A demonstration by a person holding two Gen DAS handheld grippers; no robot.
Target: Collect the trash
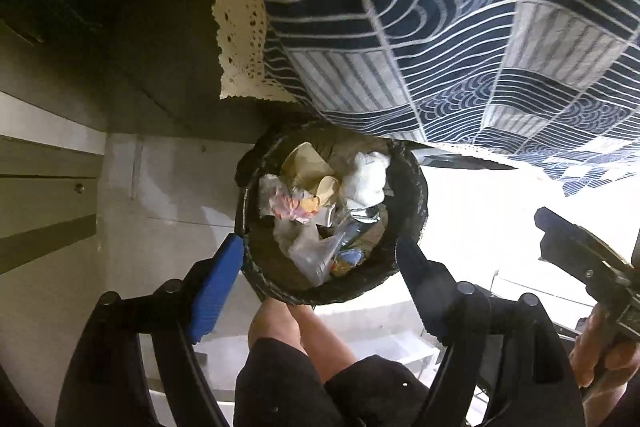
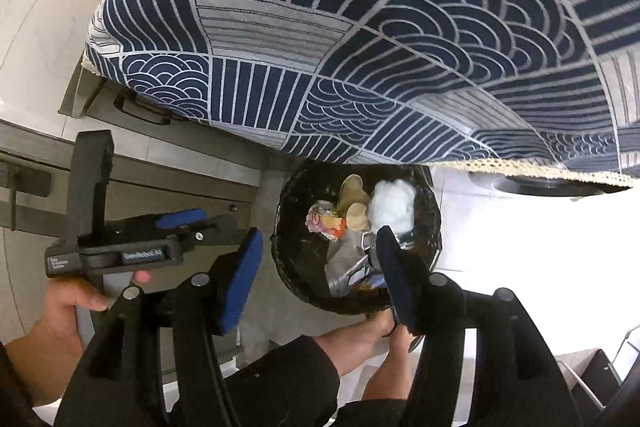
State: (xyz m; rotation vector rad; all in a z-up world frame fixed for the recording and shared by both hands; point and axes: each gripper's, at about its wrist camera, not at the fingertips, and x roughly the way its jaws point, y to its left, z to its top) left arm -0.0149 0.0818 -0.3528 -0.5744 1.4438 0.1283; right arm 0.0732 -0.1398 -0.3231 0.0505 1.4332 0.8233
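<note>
**Both grippers hanging spread above the lined bin**

The left gripper (image 1: 320,259) is hovering straight over the trash bin (image 1: 412,195), its blue-padded fingers (image 1: 218,287) standing wide apart and holding nothing; in its own view they are framing the bin's near rim, one on either side. The right gripper (image 2: 320,279) is also gaping empty, but sitting off-centre: one finger is lying across the bin's (image 2: 288,259) near rim and the other is hanging outside the rim, over the floor. The bin is standing on the floor, tucked partly beneath the hanging edge of the patterned tablecloth (image 1: 400,7), and is already holding crumpled white paper (image 1: 366,179), wrappers and clear plastic. It is round, so no long axis is governing the approach. The drop line is running directly downward from the left gripper, which I judge the better placed of the two.
</note>
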